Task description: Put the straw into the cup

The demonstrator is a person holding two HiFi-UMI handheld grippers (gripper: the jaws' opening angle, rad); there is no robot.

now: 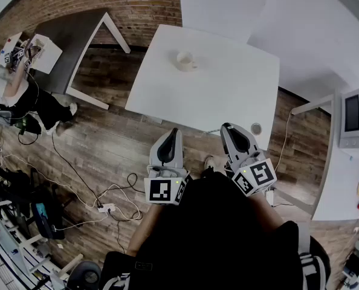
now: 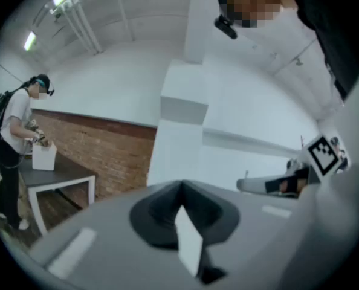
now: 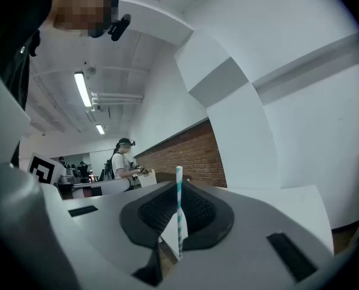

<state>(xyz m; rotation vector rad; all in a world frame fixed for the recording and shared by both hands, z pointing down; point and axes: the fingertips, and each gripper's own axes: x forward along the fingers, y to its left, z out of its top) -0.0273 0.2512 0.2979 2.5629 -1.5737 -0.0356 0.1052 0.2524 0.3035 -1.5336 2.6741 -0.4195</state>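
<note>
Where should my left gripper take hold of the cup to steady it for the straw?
Probably take the cup by its body from its left side, jaws level across the wall. It stands upright, mouth up, and what looks like a handle juts right, so the left gripper stays clear of the mouth for the straw held in the right gripper.

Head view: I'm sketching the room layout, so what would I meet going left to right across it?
dark table → cup → right hand-held gripper → white device with a dark screen. The left hand-held gripper is omitted: it overlaps the cup.
</note>
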